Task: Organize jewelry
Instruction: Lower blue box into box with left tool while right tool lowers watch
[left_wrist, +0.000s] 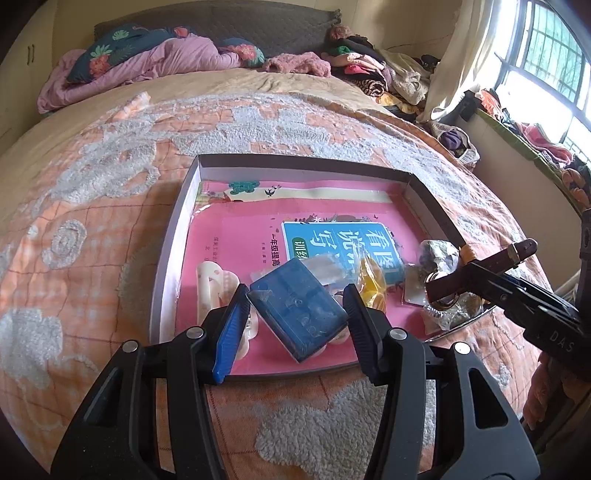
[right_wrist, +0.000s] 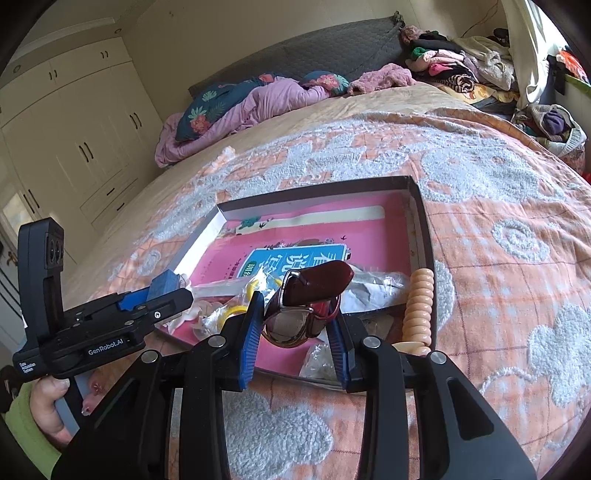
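A shallow cardboard tray (left_wrist: 170, 236) lies on the bed with a pink book (left_wrist: 255, 236) lining it. My left gripper (left_wrist: 295, 314) is shut on a blue plastic box (left_wrist: 297, 308) and holds it tilted above the tray's near part. My right gripper (right_wrist: 295, 328) is shut on a wristwatch (right_wrist: 291, 325) with a dark red strap (right_wrist: 321, 278), held over the tray's near right corner; the watch also shows in the left wrist view (left_wrist: 480, 269). A cream hair clip (left_wrist: 216, 282), a yellow packet (left_wrist: 373, 284) and clear bags (left_wrist: 439, 254) lie in the tray. A peach bead bracelet (right_wrist: 419, 306) hangs on the tray's right wall.
The tray (right_wrist: 421, 221) sits on an orange and grey fleece blanket (left_wrist: 92, 229). Pillows and a purple quilt (left_wrist: 155, 59) lie at the headboard. A pile of clothes (left_wrist: 376, 70) is at the far right by the window. White wardrobes (right_wrist: 74, 129) stand on the left.
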